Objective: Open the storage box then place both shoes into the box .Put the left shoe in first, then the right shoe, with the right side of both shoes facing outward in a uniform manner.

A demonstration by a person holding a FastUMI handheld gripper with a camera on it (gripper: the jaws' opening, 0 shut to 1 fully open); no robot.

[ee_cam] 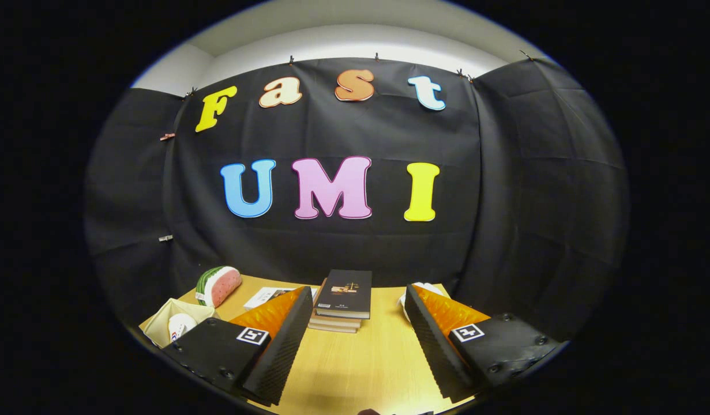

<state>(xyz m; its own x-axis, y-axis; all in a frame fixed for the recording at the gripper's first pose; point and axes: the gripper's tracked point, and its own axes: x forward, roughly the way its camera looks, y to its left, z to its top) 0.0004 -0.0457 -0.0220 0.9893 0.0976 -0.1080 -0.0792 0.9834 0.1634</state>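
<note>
Light wood table (355,363) under my gripper (357,323), whose fingers stand wide apart above bare tabletop, holding nothing. Stack of books (342,305), dark cover on top, lies beyond the fingers, roughly between them, toward the far edge. Flat printed sheet or booklet (265,295) lies just left of the stack. Watermelon-slice object (218,285) sits at the far left corner. Open cream-coloured container (173,323) near the left finger, something white inside. White item (427,287) beyond the right finger, mostly hidden; cannot identify.

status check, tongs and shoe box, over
tongs open, nothing between them. open box by left finger, something white inside. stack of books ahead on table.
</note>
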